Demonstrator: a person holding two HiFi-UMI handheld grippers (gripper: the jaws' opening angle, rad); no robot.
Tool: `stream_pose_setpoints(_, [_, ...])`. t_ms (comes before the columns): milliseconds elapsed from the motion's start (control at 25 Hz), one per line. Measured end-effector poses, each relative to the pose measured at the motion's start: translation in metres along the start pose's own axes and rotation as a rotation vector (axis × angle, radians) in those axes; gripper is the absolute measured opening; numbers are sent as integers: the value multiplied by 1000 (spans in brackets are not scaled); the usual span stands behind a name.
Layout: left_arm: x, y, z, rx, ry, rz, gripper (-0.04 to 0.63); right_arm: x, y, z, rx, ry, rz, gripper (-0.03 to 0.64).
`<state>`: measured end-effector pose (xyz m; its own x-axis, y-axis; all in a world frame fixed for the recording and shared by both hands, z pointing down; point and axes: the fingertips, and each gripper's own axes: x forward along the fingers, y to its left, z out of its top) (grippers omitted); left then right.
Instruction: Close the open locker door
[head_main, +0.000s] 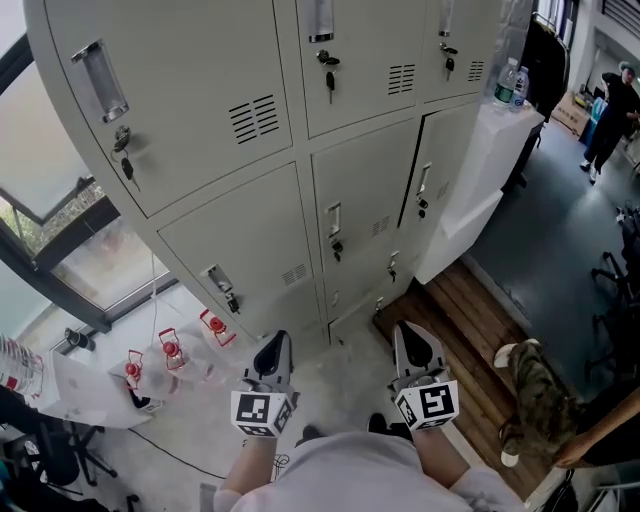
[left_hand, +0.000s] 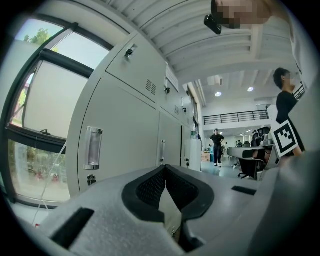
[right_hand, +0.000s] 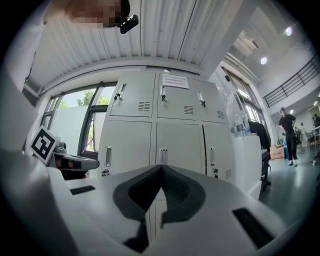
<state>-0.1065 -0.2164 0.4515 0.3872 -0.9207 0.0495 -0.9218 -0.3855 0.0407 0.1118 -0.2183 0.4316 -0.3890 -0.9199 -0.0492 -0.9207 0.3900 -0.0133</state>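
A bank of grey lockers (head_main: 250, 120) stands in front of me, three columns wide. The middle door of the right column (head_main: 440, 170) stands slightly ajar, with a dark gap along its left edge; the right gripper view shows this door (right_hand: 216, 155) too. Both grippers hang low in front of the lockers and touch nothing. My left gripper (head_main: 272, 352) has its jaws shut and empty, tips meeting (left_hand: 165, 167). My right gripper (head_main: 415, 345) is also shut with nothing between its pads (right_hand: 161, 167).
A white cabinet (head_main: 480, 170) carrying water bottles (head_main: 510, 82) stands against the lockers' right side. Wooden floor boards (head_main: 470, 320) lie before it. A person's camouflage leg (head_main: 535, 385) is at the right. Red-capped jugs (head_main: 170, 350) sit at the left by the window (head_main: 50, 180).
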Motion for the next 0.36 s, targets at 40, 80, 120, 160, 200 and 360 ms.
stream_pose_setpoints(40, [0, 0, 0, 0, 1, 1, 9, 0, 1, 0, 1, 1, 2, 12])
stream_pose_setpoints(80, [-1, 0, 0, 0, 1, 1, 9, 0, 1, 0, 2, 1, 3, 12])
stream_pose_setpoints(120, [-1, 0, 0, 0, 1, 1, 10, 0, 1, 0, 2, 2, 4, 12])
stream_pose_setpoints(160, [-1, 0, 0, 0, 0, 1, 9, 0, 1, 0, 3, 2, 4, 12])
stream_pose_setpoints(200, [-1, 0, 0, 1, -1, 1, 10, 0, 1, -1, 3, 2, 3, 12])
stream_pose_setpoints(360, [-3, 0, 1, 1, 0, -1, 9, -1, 2, -1, 5, 4, 5, 12])
